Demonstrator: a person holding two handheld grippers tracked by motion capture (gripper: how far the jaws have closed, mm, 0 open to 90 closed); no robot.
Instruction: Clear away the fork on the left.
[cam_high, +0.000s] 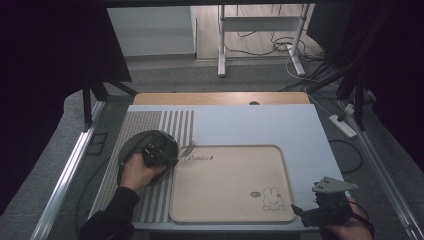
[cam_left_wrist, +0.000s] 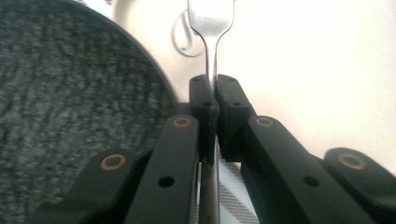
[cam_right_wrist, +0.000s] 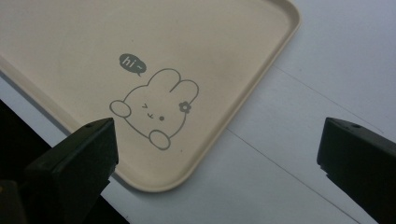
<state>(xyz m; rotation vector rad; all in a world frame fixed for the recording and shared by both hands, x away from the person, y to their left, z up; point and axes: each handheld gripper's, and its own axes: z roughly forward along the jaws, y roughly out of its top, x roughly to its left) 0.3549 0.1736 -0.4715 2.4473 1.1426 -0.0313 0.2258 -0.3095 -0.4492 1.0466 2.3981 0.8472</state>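
Presently my left gripper (cam_left_wrist: 212, 100) has its jaws pinched tight on a thin metal utensil (cam_left_wrist: 210, 28), gripped edge-on along the handle, its head out over the top left corner of the tray (cam_high: 172, 210). Whether fork or spoon, I cannot tell. Risk: smooth, narrow steel between flat black pads may pivot or slide out if I swing fast, or clip the raised rim. Dark, speckled round plate (cam_high: 131, 145) sits just left. Tray is matte beige, rounded corners, printed rabbit (cam_right_wrist: 156, 109). Right gripper (cam_right_wrist: 217, 154) jaws spread wide, holding nothing.
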